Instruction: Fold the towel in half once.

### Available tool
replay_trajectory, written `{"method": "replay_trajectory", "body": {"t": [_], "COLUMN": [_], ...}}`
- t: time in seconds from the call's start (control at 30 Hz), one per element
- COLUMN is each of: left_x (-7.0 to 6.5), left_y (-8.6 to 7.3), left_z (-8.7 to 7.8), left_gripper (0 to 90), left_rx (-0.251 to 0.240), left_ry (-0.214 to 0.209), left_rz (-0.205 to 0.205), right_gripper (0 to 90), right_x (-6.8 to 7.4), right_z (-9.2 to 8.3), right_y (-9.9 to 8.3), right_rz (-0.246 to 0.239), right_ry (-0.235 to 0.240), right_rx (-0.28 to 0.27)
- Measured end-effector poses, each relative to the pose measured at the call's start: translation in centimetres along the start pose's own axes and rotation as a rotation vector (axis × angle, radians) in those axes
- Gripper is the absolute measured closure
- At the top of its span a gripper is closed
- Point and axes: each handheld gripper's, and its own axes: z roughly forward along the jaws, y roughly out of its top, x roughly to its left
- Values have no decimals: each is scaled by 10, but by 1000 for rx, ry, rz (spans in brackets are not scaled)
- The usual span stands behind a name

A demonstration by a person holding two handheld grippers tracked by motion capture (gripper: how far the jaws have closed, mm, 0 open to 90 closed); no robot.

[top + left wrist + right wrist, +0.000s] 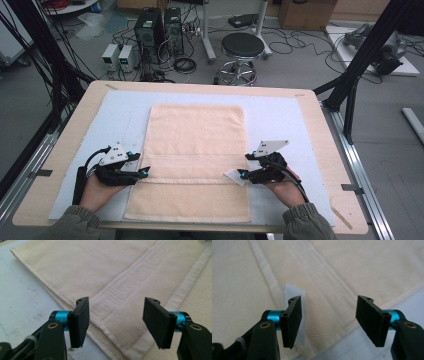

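Centrally on a pale blue mat (120, 120) covering the wooden table (320, 130) lies a cream towel (195, 145), spread flat with a woven band across its near part. From above, the left gripper (144, 172) sits at the towel's left edge and the right gripper (242, 174) at its right edge. Up close, the left gripper view reveals a key-pattern border on the towel (120, 290), jaws parted and empty above its edge. Meanwhile the right gripper view shows a white label (298, 315) behind one jaw, jaws likewise apart, gripping nothing.
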Motion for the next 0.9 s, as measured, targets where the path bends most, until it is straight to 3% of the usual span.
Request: {"method": "replay_trajectory", "body": {"t": [0.17, 0.47, 0.7, 0.9], "left_x": [-2, 0, -2, -2], "left_y": [-1, -6, -6, -5], "left_z": [5, 18, 19, 20], "left_gripper": [400, 593, 754, 816], "left_rx": [20, 91, 88, 86], "left_ry": [-39, -96, -92, -87], "left_rz": [-5, 23, 26, 21], "right_gripper": [430, 568, 720, 826], "right_x": [3, 2, 1, 0], "right_z": [16, 18, 19, 19], "right_y": [-10, -13, -13, -13], "right_rz": [-12, 7, 8, 6], "right_ry": [29, 56, 73, 78], "right_rx": [35, 8, 1, 1]}}
